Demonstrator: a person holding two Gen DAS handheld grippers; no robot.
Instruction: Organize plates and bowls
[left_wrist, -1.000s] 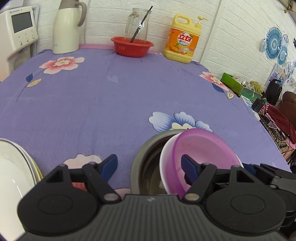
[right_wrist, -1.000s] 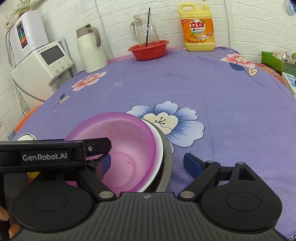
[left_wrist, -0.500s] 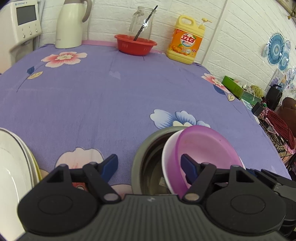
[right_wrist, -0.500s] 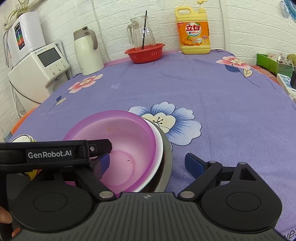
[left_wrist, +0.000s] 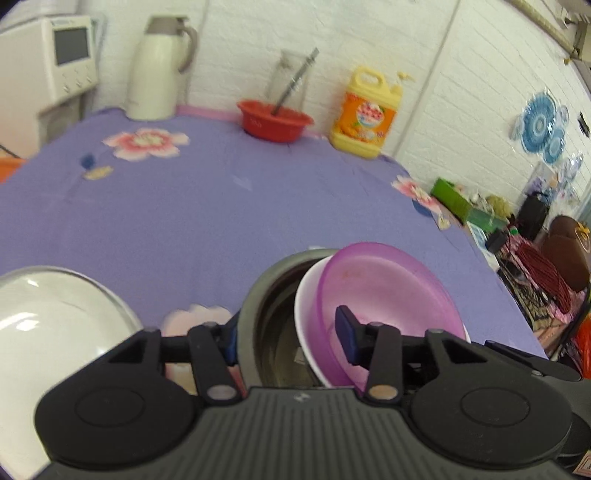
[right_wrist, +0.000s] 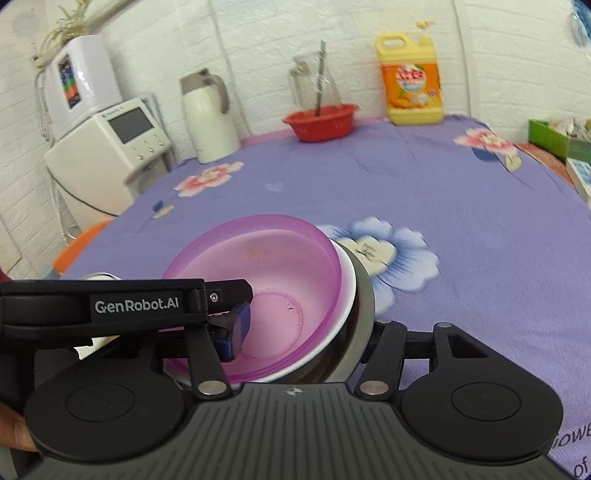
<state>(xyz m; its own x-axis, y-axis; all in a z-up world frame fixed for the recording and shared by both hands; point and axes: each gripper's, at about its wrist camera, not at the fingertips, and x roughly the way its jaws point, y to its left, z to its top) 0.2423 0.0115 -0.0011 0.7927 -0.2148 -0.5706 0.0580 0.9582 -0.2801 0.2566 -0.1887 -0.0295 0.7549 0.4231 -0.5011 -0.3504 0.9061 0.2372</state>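
Note:
A purple bowl (left_wrist: 388, 288) sits in a white bowl (left_wrist: 306, 314), and both lean inside a steel bowl (left_wrist: 251, 321) over the purple flowered cloth. My left gripper (left_wrist: 288, 336) straddles the stack's left wall, one pad on the steel outside and one inside the purple bowl; its jaws are closing and press on it. My right gripper (right_wrist: 304, 332) straddles the right wall of the purple bowl (right_wrist: 266, 266). Its jaws are closing, with the inner pad still apart from the wall and the outer one hidden behind the steel bowl (right_wrist: 364, 291). White plates (left_wrist: 55, 321) lie to the left.
At the table's far edge stand a red basket (left_wrist: 275, 122) with a glass jug, a yellow detergent bottle (left_wrist: 364, 114) and a cream kettle (left_wrist: 155, 66). A white appliance (right_wrist: 110, 147) stands off the left side and a green box (left_wrist: 454, 192) at the right.
Both grippers' jaws have narrowed around the stack's walls. Both views have risen and drawn back, and the stack now covers more of the blue flower.

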